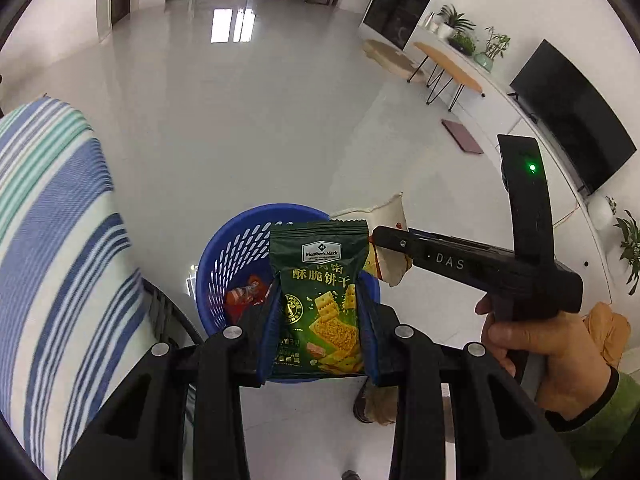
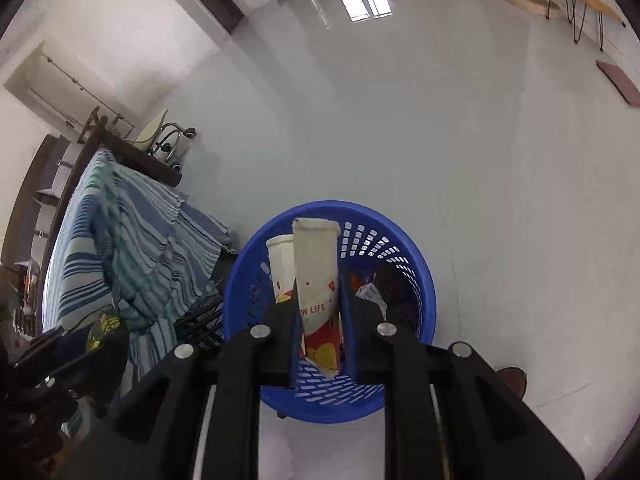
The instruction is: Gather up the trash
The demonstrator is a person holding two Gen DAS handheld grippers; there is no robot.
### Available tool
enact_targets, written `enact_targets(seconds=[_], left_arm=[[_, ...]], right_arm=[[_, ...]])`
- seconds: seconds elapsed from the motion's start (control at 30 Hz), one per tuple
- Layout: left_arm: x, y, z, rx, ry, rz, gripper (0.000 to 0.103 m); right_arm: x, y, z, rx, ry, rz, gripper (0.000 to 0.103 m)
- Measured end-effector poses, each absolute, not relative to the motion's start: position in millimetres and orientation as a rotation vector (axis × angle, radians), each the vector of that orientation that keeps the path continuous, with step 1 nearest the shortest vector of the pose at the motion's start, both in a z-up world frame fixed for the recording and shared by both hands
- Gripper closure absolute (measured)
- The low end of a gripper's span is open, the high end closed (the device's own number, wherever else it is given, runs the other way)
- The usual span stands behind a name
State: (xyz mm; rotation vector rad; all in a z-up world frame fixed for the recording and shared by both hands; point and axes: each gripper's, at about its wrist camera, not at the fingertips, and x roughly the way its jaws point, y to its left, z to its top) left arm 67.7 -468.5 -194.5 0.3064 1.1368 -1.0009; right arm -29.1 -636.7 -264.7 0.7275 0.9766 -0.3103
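My left gripper (image 1: pixel 318 304) is shut on a green cracker packet (image 1: pixel 320 292) and holds it upright above the blue plastic basket (image 1: pixel 228 248) on the floor. My right gripper (image 2: pixel 320 312) is shut on a flattened white paper cup (image 2: pixel 318 280) with red and yellow print, over the same basket (image 2: pixel 416 264). In the left wrist view the right gripper (image 1: pixel 384 240) reaches in from the right with the cup (image 1: pixel 390 216). A second paper cup (image 2: pixel 282 264) and several wrappers (image 2: pixel 372 292) lie inside the basket. A red wrapper (image 1: pixel 244 294) shows in it too.
A sofa under a blue striped cover (image 1: pixel 52 240) stands left of the basket, also in the right wrist view (image 2: pixel 132 248). Glossy grey floor (image 1: pixel 248 128) stretches ahead. A side table (image 1: pixel 448 68), plants and a TV (image 1: pixel 572 120) line the right wall. A dark red mat (image 1: pixel 462 136) lies on the floor.
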Motion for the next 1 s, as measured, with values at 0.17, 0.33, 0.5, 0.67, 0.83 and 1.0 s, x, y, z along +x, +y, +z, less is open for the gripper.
enact_targets(seconds=[0.17, 0.33, 0.5, 0.67, 0.83, 1.0], left_arm=[[74, -497, -193, 0.361, 1.088, -0.998, 0.045], [80, -495, -183, 0.324, 1.063, -0.997, 0.022], [62, -475, -147, 0.279, 0.961, -0.989, 0.007], [13, -440, -101, 0.313, 0.768, -0.958, 0.005], [-34, -410, -80, 0.403, 0.666, -0.866, 0.005], [-60, -392, -74, 0.423, 0.651, -0.796, 0.005]], right_arm=[[-28, -650, -308, 0.829, 0.981, -0.336, 0.052], [-47, -662, -290, 0.801, 0.936, -0.400, 0.029], [-74, -660, -231, 0.672, 0.909, -0.446, 0.014], [-118, -620, -160, 0.500, 0.834, -0.450, 0.005], [-170, -573, -123, 0.451, 0.727, -0.464, 0.005], [-187, -561, -116, 0.490, 0.766, -0.407, 0.005]])
